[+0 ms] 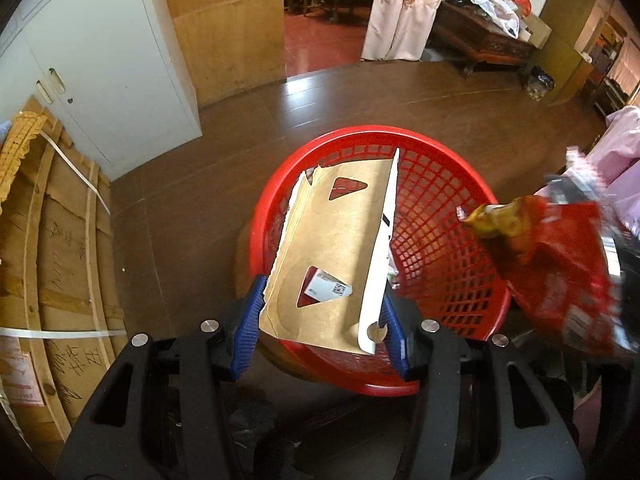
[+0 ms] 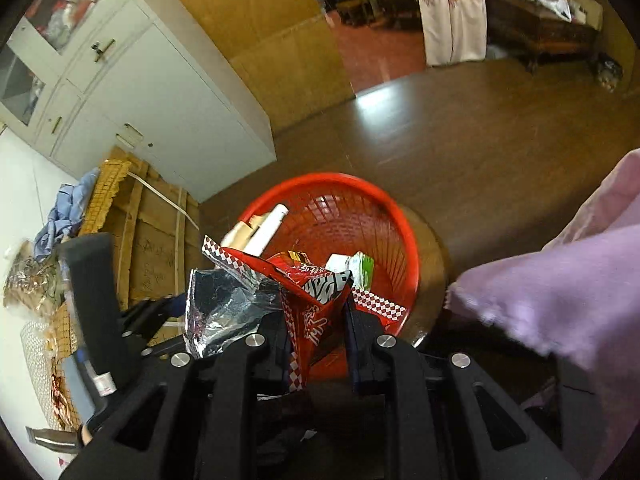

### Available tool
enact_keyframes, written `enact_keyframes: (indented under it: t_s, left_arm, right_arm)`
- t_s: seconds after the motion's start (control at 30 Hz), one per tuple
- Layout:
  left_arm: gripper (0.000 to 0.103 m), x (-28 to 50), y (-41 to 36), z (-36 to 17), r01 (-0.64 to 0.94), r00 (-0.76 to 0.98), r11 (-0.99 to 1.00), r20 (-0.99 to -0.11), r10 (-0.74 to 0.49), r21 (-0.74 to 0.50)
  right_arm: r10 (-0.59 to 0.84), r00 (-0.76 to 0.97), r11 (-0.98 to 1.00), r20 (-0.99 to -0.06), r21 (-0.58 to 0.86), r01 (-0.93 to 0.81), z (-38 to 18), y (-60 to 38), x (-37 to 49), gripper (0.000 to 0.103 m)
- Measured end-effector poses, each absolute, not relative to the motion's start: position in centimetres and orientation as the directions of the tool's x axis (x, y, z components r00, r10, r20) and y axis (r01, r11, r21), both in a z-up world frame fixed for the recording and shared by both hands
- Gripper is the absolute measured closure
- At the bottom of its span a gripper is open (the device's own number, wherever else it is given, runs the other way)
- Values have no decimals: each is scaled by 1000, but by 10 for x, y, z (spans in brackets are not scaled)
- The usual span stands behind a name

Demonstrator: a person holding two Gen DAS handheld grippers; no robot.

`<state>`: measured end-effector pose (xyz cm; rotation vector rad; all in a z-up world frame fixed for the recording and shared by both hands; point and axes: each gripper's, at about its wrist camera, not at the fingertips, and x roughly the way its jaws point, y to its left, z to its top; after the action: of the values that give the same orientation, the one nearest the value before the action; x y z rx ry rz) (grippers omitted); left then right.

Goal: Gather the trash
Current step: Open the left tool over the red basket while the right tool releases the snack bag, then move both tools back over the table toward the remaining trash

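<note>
Both my grippers hang over the red basket [image 1: 440,208], pointing steeply down into it. The basket stands on the dark wooden floor [image 1: 224,152], its mesh wall and rim plain in both wrist views.

My left gripper [image 1: 324,316] stands about half open, blue pads pressed on either edge of a torn piece of brown cardboard [image 1: 332,248] with a white folded flap along its right side. The cardboard is clamped and slants out over the basket, its far end above the opening. Through a cut-out in it I see a small carton lying inside the basket.

My right gripper [image 2: 316,320] is nearly closed, pinching a crumpled red snack wrapper [image 2: 312,300] with a red-and-white checked border and silver foil lining. The wrapper hangs just above the near rim of the basket. From the left wrist view the same wrapper shows at the right, blurred, beside the basket's edge.

Inside the basket, from the right wrist, I make out a white and green carton [image 2: 356,268] near the bottom.

A pink sleeve [image 2: 560,296] fills the right of that view. A white cabinet [image 1: 100,72] stands by the wall, with crated boards [image 1: 60,260] leaning beside it.
</note>
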<state>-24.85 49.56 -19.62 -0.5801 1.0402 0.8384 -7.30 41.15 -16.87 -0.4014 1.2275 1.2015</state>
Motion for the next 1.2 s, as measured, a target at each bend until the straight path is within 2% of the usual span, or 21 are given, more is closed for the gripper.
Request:
enact_keyframes:
  t_s: [0.13,0.2,0.47,0.7,0.87,1.0,1.2]
  left_arm:
    - [48,-244,495,-202,-825,248,565,-919,306,-35]
    - [49,-243,497,-203,-825,255,563,-922,291,-50]
    - [43,-244,498,-192,-837,265,543,-915,304,-62]
    - [38,-239,480,-141,-817,352,570,-861,367,-91]
    - [28,-223,447,-81,-749,485,648,-781,393,-139]
    - [22,-200,412,-41,-672,587,721,-716,378,-170]
    - [20,-145,329,-10,-490,682,854,-687,250,-175]
  right_arm:
    - [457,-137,409,-879,344,-845,-182,424,-69,77]
    - [455,-141,414,-879,349,-841,-187,425,-64,65]
    - [484,-147,396,-862,366,-842,-175,415,-60,65]
    - [591,-150,319,-793,401,-859,-110,374,-69,65]
    - [680,-30,326,-732,339,-883,-46,321,-63,58]
    - [699,106,409,-707,274,-871,-7,264,-43,52]
    - [649,347,619,-677,205,-758,22,152,14,39]
